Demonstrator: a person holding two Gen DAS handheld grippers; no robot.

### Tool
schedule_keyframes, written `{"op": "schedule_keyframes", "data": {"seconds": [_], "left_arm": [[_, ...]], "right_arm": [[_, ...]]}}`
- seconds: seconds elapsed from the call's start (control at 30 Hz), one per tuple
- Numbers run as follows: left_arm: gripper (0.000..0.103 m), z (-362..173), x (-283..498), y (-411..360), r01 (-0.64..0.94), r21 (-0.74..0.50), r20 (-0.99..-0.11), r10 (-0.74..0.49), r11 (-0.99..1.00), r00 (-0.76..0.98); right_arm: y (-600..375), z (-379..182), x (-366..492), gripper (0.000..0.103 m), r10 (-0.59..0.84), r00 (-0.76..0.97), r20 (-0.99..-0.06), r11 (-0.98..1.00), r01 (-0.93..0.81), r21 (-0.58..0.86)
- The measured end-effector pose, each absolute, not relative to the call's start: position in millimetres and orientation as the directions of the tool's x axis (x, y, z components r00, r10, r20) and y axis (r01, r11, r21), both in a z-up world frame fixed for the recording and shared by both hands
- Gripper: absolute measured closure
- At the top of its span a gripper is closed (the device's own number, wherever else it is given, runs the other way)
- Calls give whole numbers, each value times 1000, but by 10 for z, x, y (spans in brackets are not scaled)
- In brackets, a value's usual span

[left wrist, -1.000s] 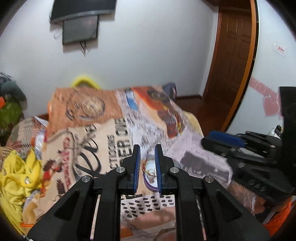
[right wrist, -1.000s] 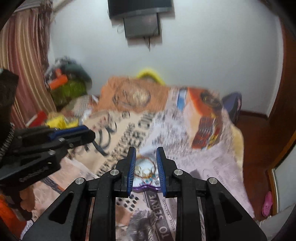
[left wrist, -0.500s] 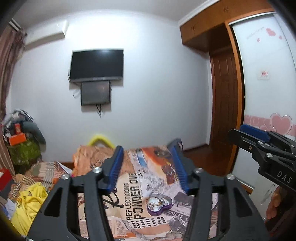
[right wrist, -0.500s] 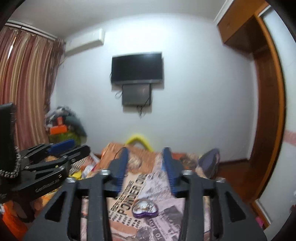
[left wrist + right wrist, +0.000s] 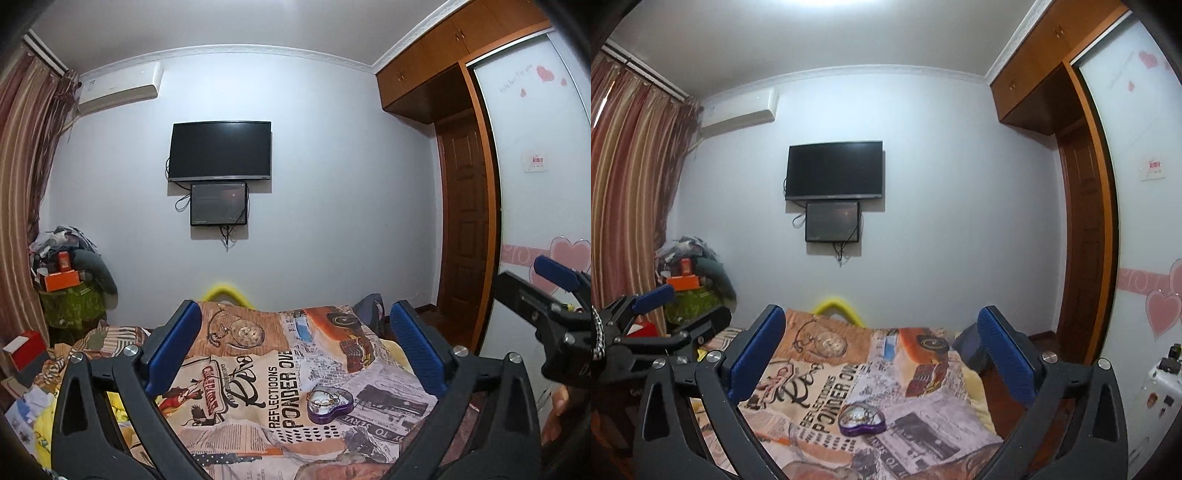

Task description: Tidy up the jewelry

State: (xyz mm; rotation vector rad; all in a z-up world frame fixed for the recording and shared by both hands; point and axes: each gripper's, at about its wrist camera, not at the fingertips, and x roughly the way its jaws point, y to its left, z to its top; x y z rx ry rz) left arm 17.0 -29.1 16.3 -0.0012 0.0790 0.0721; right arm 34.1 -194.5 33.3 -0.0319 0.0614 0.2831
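A purple heart-shaped jewelry tin [image 5: 329,404] lies open on the printed bedspread [image 5: 258,373], with gold jewelry inside. It also shows in the right wrist view [image 5: 861,419]. My left gripper [image 5: 295,347] is wide open and empty, held well above and behind the tin. My right gripper [image 5: 881,349] is also wide open and empty, raised above the bed. Each gripper shows at the edge of the other's view: the right gripper [image 5: 554,295] and the left gripper [image 5: 657,332].
A TV [image 5: 221,150] and a smaller screen hang on the far wall. A cluttered pile with an orange box [image 5: 61,280] stands at left by striped curtains. A wooden door [image 5: 465,236] and wardrobe are at right. Yellow cloth [image 5: 37,424] lies at the bed's left.
Both grippers have risen and tilted up from close over the tin, and both have opened wide from nearly shut. The tin stays on the bed.
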Motion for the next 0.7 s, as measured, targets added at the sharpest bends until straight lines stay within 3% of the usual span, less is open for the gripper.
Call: {"op": "schedule_keyframes", "data": {"seconds": [0.7], "left_arm": [[0,98,108,-386,-70,24,-84,71,997,994]], "right_arm": [[-2045,206,271,0,288,949,-127,957,-291,-9]]}}
